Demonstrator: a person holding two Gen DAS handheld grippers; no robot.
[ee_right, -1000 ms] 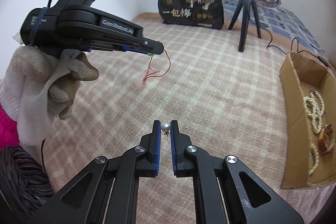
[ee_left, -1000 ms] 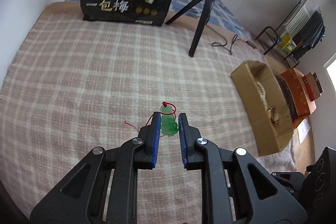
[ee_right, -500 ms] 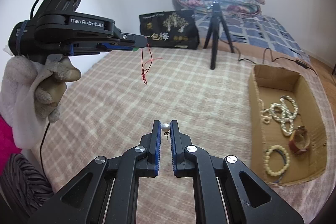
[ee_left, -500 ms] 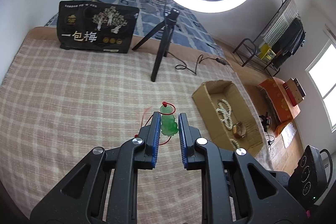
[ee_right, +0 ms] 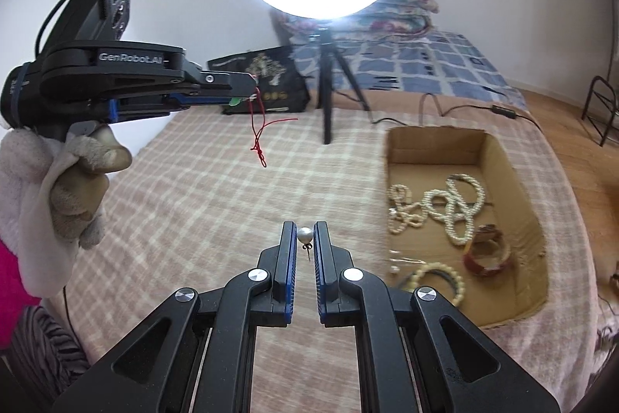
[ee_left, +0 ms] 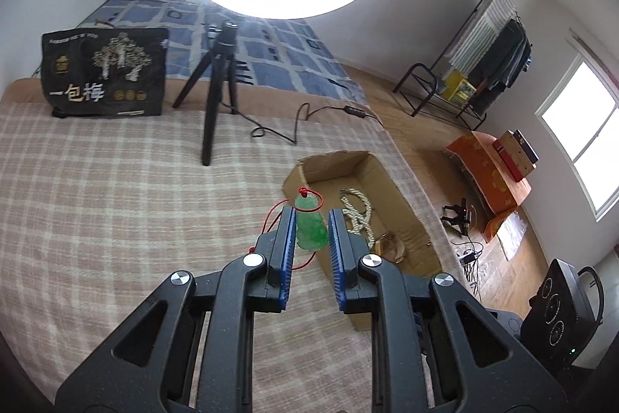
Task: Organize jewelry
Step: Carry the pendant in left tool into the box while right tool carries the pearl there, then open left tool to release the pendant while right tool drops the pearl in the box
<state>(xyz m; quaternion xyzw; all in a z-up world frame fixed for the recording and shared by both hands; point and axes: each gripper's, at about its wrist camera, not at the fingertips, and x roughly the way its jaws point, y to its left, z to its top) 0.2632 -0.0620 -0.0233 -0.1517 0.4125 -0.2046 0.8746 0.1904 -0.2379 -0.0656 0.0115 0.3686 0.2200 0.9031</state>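
Note:
My left gripper (ee_left: 309,219) is shut on a green jade pendant (ee_left: 309,227) whose red cord (ee_right: 258,132) hangs below it; it is held in the air, left of the cardboard box (ee_left: 410,208). In the right wrist view the left gripper (ee_right: 247,89) is raised at the upper left. My right gripper (ee_right: 305,237) is shut on a pearl earring (ee_right: 304,235) above the checked blanket, left of the cardboard box (ee_right: 503,157). The box holds pearl necklaces (ee_right: 452,204), a beaded bracelet (ee_right: 441,277) and a red-brown bangle (ee_right: 485,254).
A ring light on a black tripod (ee_right: 327,64) stands on the blanket behind the box, its cable (ee_left: 286,126) trailing right. A black printed bag (ee_left: 104,72) stands at the far edge. The bed edge drops to a wooden floor (ee_left: 503,258) on the right.
Both grippers have risen and swung right toward the box, each keeping its item. The red cord now hangs free in the air, well above the blanket.

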